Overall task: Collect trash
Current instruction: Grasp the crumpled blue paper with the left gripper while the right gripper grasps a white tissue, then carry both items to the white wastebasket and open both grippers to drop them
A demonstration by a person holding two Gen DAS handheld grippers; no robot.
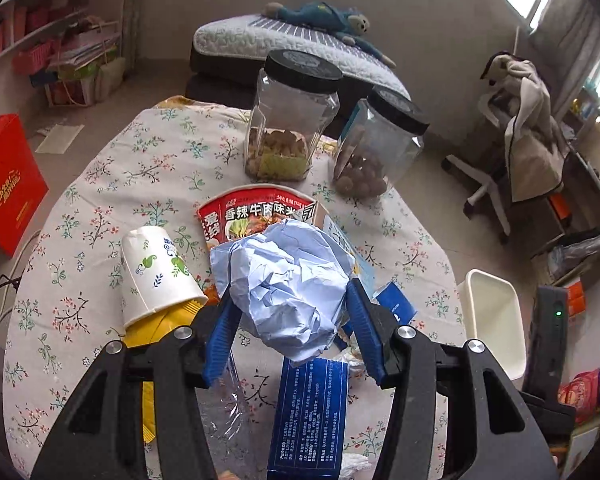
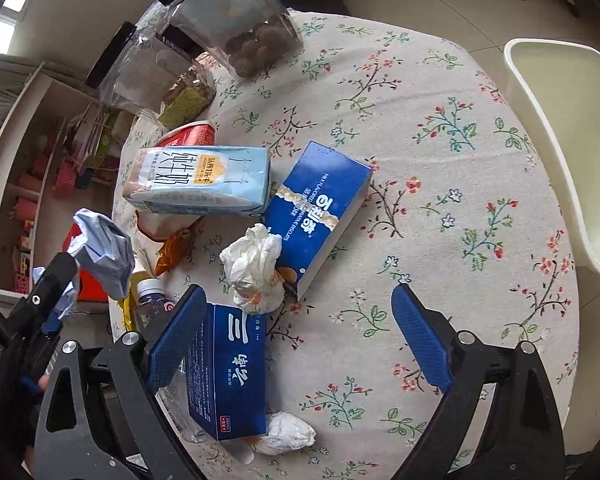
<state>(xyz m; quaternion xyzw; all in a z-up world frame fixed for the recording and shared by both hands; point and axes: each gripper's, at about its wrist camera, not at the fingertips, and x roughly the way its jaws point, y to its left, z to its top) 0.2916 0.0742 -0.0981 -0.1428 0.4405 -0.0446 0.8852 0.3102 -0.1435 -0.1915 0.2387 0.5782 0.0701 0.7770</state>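
Observation:
My left gripper (image 1: 292, 300) is shut on a crumpled light-blue paper ball (image 1: 284, 280) and holds it above the table; the ball also shows in the right wrist view (image 2: 104, 248). My right gripper (image 2: 296, 312) is open and empty above the tablecloth, with a dark blue box (image 2: 228, 372) by its left finger. Trash lies on the table: a white tissue wad (image 2: 256, 268), a blue biscuit box (image 2: 320, 208), a milk carton (image 2: 200, 180), a paper cup (image 1: 156, 272), a red noodle bowl (image 1: 256, 216) and a small tissue (image 2: 288, 432).
A white bin (image 2: 564, 152) stands beside the table at the right, also seen in the left wrist view (image 1: 496, 316). Two clear jars with black lids (image 1: 292, 120) (image 1: 380, 148) stand at the table's far side. A red box (image 1: 8, 184) sits on the floor at left.

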